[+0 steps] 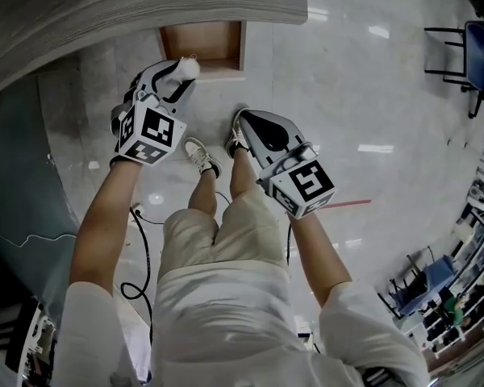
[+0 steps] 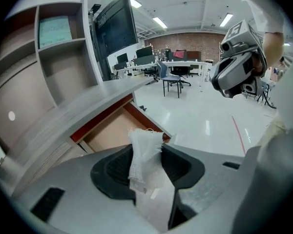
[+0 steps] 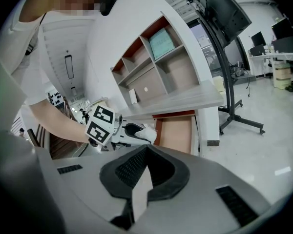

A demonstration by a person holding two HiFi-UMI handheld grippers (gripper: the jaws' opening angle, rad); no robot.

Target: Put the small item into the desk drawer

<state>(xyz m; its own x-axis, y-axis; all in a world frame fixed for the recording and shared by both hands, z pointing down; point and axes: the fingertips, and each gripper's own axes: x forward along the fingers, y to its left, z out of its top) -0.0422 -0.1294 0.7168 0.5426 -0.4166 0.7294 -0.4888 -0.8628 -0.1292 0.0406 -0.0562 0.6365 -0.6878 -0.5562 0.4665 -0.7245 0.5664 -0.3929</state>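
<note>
The left gripper [image 1: 184, 71] was at the upper left of the head view and tipped down. Its jaws pinched a small white cloth [image 2: 144, 150]. The right gripper [image 1: 246, 121] was near the middle, with its jaws closed on nothing. The left arm [image 1: 105, 216] and the right arm [image 1: 319, 252] were bare and reached forward.

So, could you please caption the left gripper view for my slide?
Left gripper holding a white mesh pouch at the open desk drawer.
</note>
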